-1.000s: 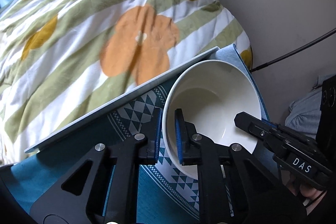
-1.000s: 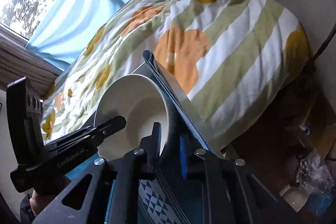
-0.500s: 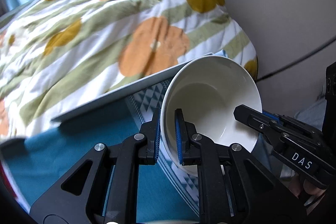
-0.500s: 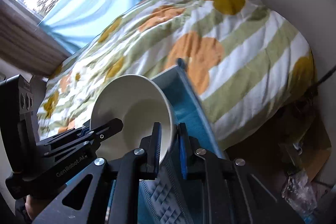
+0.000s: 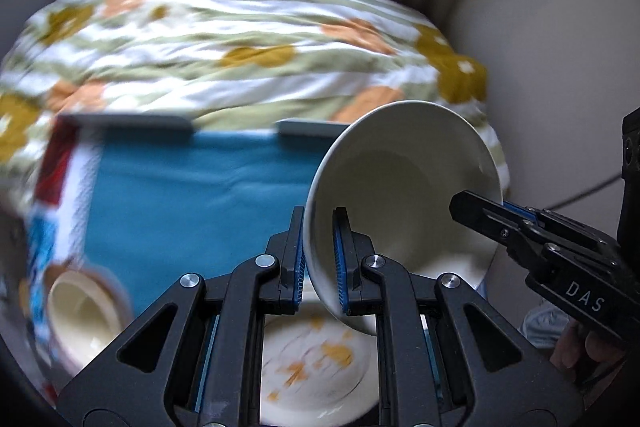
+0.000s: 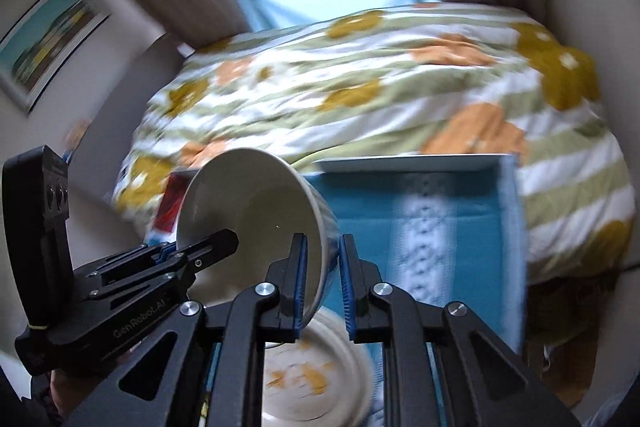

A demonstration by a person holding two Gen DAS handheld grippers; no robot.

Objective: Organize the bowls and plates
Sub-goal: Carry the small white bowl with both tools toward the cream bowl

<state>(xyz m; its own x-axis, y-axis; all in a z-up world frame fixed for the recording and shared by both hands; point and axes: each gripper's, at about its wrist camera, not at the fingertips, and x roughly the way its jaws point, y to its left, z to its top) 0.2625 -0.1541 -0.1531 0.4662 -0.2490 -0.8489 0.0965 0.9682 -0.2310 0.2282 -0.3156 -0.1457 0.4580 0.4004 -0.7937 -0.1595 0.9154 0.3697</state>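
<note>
Left wrist view, step: carry the white bowl (image 5: pixel 400 195) level over the patterned plate (image 5: pixel 316 363), lowering both sides together (blur hides the gap).
Left wrist view, tool: left gripper (image 5: pixel 318 259) pinches the bowl's near-left rim.
Right wrist view, tool: right gripper (image 6: pixel 322 279) pinches the rim's right side.
Right wrist view, bowl: raised, tilted, above the plate on the blue cloth (image 6: pixel 448 227).

left gripper (image 5: pixel 320 259): pointing steeply down, jaws clamped on the white bowl (image 5: pixel 404 183) rim, one finger inside, one outside
right gripper (image 6: pixel 323 281): pointing steeply down, clamped likewise on the opposite rim
</note>
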